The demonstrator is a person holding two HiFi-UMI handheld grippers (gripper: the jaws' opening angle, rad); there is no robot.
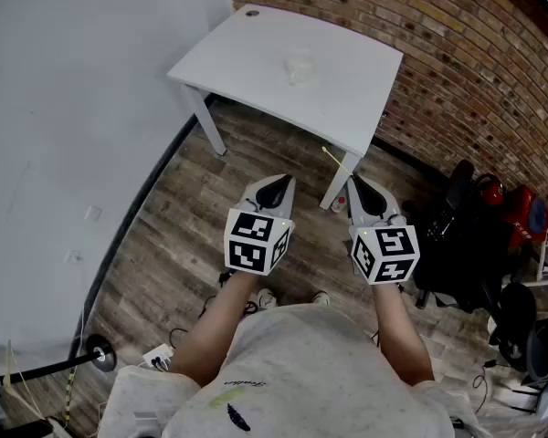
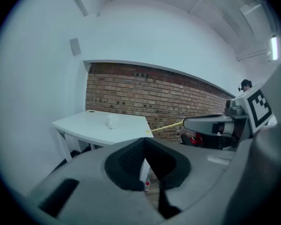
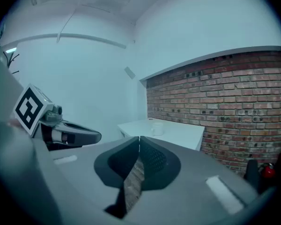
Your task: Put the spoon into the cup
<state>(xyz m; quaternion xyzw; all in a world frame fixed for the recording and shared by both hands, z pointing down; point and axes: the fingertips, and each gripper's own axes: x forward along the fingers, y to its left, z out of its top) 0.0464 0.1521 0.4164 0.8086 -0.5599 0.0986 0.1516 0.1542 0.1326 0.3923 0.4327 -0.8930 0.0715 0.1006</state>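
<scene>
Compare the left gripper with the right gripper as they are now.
The right gripper clamps a thin yellow spoon at its tips; the left gripper holds nothing. In the head view the left gripper slants rightward, the right gripper leftward. Shared: both have jaws together and hang over the floor, short of the table with the cup.

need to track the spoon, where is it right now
The spoon sticks out of the right gripper's shut jaws, mid head view, pointing toward the table that holds the cup.
</scene>
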